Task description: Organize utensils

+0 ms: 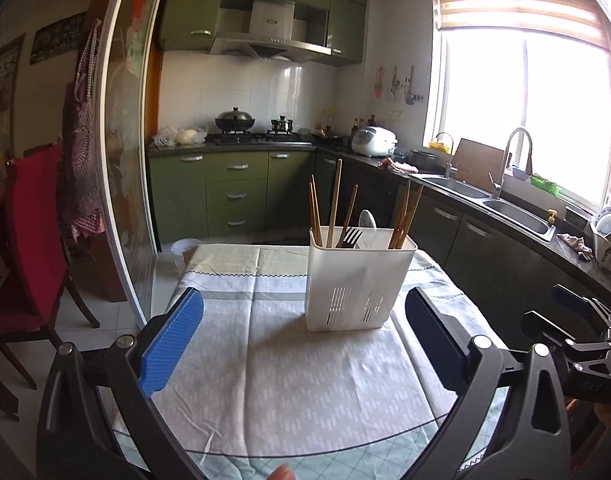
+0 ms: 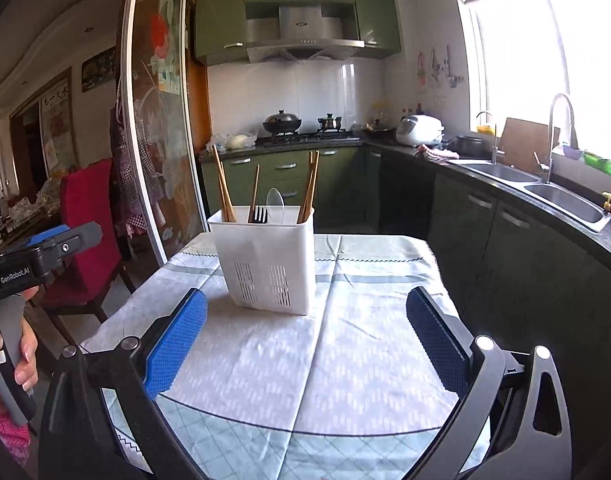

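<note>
Left gripper (image 1: 305,340): jaws spread wide, blue pads (image 1: 171,344) apart, nothing between them. Table (image 1: 265,380): pale patterned cloth. White slotted holder (image 1: 357,280): upright toward the table's far end, ahead of both grippers, touched by neither. Contents, left to right: wooden chopsticks (image 1: 315,216), black fork (image 1: 350,237), pale spoon (image 1: 367,224), more chopsticks (image 1: 405,216). Right gripper (image 2: 305,340): jaws likewise wide apart, holding nothing.

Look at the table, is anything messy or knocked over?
Nothing stands out. The white holder stands upright on the tablecloth, with the chopsticks, fork and spoon all standing inside it. Nothing lies spilled on the cloth.
</note>
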The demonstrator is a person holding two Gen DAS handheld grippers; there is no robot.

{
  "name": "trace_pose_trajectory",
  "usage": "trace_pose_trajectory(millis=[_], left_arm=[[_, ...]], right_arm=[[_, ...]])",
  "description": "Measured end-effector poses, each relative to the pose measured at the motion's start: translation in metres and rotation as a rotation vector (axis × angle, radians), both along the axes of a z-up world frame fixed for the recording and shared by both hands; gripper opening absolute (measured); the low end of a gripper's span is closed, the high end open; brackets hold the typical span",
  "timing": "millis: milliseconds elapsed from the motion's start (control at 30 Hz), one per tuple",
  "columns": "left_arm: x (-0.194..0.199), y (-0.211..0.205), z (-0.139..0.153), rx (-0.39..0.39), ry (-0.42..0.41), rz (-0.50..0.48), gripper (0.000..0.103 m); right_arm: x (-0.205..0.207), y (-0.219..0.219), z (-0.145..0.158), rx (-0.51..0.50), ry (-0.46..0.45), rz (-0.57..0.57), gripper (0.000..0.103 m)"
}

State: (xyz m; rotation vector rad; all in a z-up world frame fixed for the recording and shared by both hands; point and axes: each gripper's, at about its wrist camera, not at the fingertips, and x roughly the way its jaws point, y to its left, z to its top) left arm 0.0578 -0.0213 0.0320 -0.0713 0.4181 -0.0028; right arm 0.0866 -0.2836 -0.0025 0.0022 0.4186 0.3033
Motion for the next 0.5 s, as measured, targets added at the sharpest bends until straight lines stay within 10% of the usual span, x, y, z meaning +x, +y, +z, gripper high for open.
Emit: trace_pose_trajectory(millis=[500], left_arm=[[-0.070, 0.008, 0.001, 0.011, 0.010, 0.031, 0.096]], right_arm=[[-0.088, -0.007, 0.015, -0.005, -0.104, -0.035, 0.098]])
